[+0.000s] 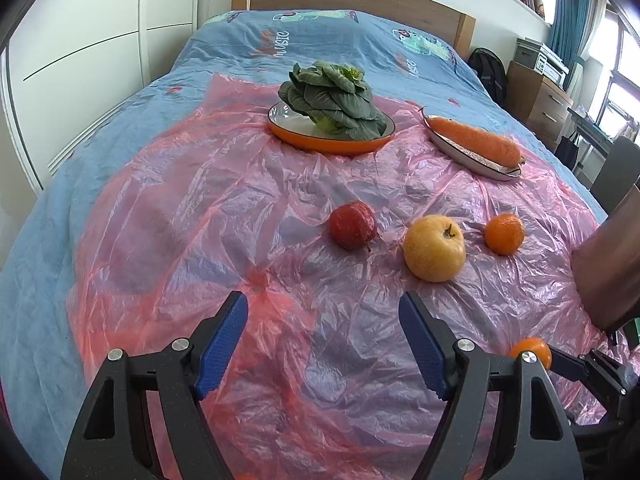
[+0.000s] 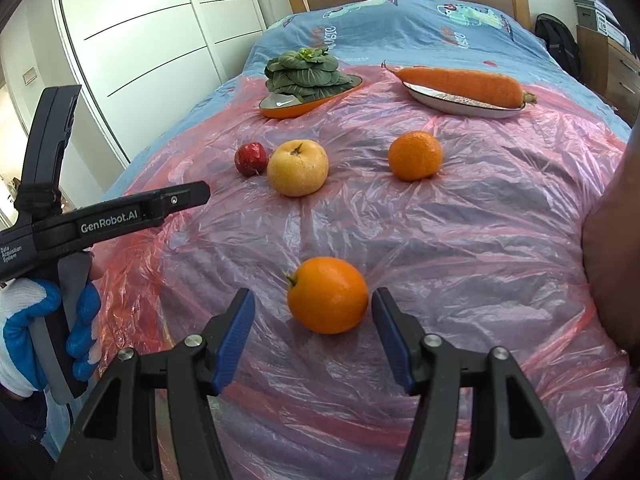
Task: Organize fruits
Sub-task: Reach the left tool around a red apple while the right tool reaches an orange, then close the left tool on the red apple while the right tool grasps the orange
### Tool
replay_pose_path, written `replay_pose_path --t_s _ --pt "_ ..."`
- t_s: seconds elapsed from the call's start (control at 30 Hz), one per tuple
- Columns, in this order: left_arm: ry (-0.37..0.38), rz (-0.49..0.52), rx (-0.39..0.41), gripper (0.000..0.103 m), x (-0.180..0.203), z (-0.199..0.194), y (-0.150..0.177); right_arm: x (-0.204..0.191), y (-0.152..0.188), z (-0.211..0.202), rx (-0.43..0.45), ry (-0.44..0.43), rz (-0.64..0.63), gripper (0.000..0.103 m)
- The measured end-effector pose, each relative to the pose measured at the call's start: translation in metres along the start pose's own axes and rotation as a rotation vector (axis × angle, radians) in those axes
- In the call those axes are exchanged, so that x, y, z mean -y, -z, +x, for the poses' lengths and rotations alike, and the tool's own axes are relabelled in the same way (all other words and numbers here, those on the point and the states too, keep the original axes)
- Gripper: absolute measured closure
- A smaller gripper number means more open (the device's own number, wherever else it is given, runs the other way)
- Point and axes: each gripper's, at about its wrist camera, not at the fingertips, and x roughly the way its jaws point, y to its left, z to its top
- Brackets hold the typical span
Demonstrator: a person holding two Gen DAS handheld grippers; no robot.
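Note:
Several fruits lie on a pink plastic sheet (image 1: 240,220) spread over a bed. My left gripper (image 1: 323,300) hovers open over bare sheet, with nothing between its blue pads. Beyond it are a red apple (image 1: 353,225), a yellow apple (image 1: 434,248) and a mandarin (image 1: 504,234). My right gripper (image 2: 314,294) is open, and a smooth orange fruit (image 2: 328,295) with a green stem sits right at its fingertips; the pads are clear of it. The right wrist view also shows the yellow apple (image 2: 298,168), red apple (image 2: 251,158) and mandarin (image 2: 416,155) farther off.
At the back a leafy green vegetable (image 1: 332,100) rests on an orange plate (image 1: 320,144) and a carrot (image 1: 476,140) on a white oval plate (image 1: 472,158). A brown shape (image 2: 612,260) blocks the right edge. A gloved hand (image 2: 24,320) holds the left tool.

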Motion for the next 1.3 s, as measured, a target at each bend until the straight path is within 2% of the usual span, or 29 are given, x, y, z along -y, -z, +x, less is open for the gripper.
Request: replay_pose_path --t_s 0.27,0.4,0.57,0.77,0.87,0.97,1.0,1.03,1.3 --pt "-0.001 0.045 -0.003 0.036 0.005 0.031 -0.029 0.004 0.002 0.012 0.003 -0.004 0.009 0.013" --pt "0.005 0.069 -0.02 0.041 0.009 0.048 -0.035 0.003 0.001 0.013 0.014 0.0 0.003 0.017" --pt "0.02 0.109 -0.031 0.042 0.016 0.063 -0.04 0.005 0.0 0.013 0.027 -0.01 0.015 0.02" --pt "0.035 0.123 -0.051 0.052 0.019 0.077 -0.039 0.007 0.002 0.014 0.038 -0.017 0.019 0.022" --pt "0.038 0.12 -0.046 0.062 0.018 0.08 -0.038 0.006 0.003 0.015 0.046 -0.017 0.012 0.022" --pt "0.049 0.117 -0.041 0.071 0.017 0.081 -0.037 0.008 0.006 0.014 0.057 -0.019 0.019 0.036" --pt "0.047 0.122 -0.038 0.072 0.017 0.082 -0.036 0.009 0.006 0.013 0.058 -0.019 0.025 0.05" --pt "0.043 0.129 -0.035 0.072 0.018 0.082 -0.036 0.011 0.007 0.013 0.059 -0.025 0.032 0.055" --pt "0.037 0.142 -0.013 0.072 0.02 0.081 -0.032 0.014 0.009 0.014 0.067 -0.04 0.035 0.055"
